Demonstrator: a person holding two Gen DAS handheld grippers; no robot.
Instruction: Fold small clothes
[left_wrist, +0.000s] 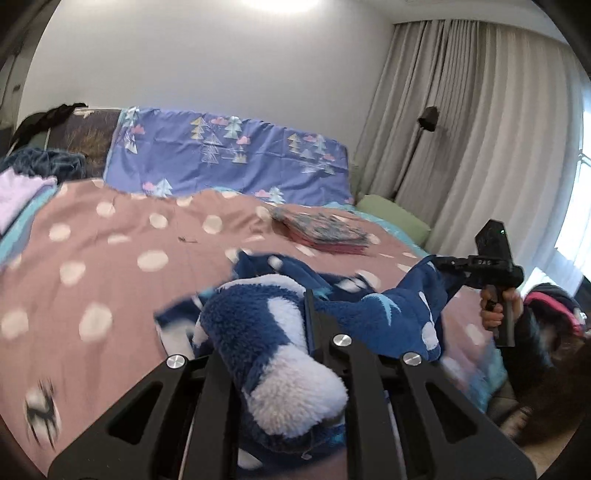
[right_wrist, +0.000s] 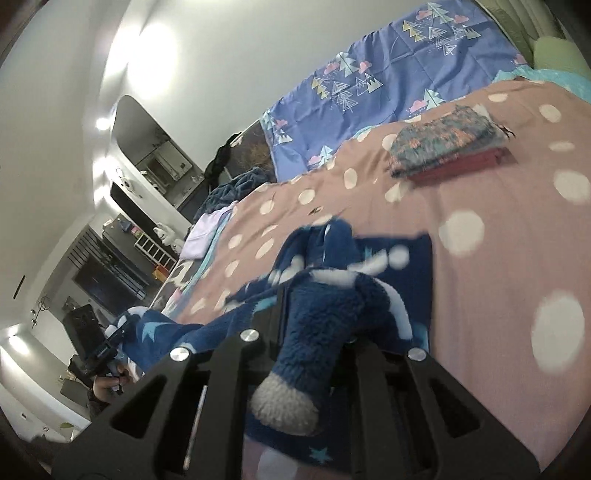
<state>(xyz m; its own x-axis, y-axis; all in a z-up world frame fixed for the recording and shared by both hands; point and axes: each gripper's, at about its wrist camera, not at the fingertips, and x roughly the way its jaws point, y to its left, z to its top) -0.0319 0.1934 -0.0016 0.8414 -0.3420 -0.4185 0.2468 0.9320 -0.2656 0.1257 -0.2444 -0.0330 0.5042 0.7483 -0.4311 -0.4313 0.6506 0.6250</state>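
Observation:
A small blue fleece garment (left_wrist: 266, 332) with white dots and pale stars hangs between my two grippers above the pink dotted bedspread (left_wrist: 110, 258). My left gripper (left_wrist: 295, 314) is shut on one bunched end of it. My right gripper (left_wrist: 448, 267), seen at the right of the left wrist view, is shut on the other end. In the right wrist view the garment (right_wrist: 325, 314) fills the jaws of my right gripper (right_wrist: 317, 295), and my left gripper (right_wrist: 118, 332) holds the far end at lower left. Both views are motion-blurred.
A stack of folded clothes (left_wrist: 325, 232) lies on the bed beyond the garment, also in the right wrist view (right_wrist: 447, 144). A purple tree-print sheet (left_wrist: 229, 151) covers the headboard. Lilac and dark blue cloths (left_wrist: 22, 192) lie at the far left. Curtains (left_wrist: 461, 129) hang on the right.

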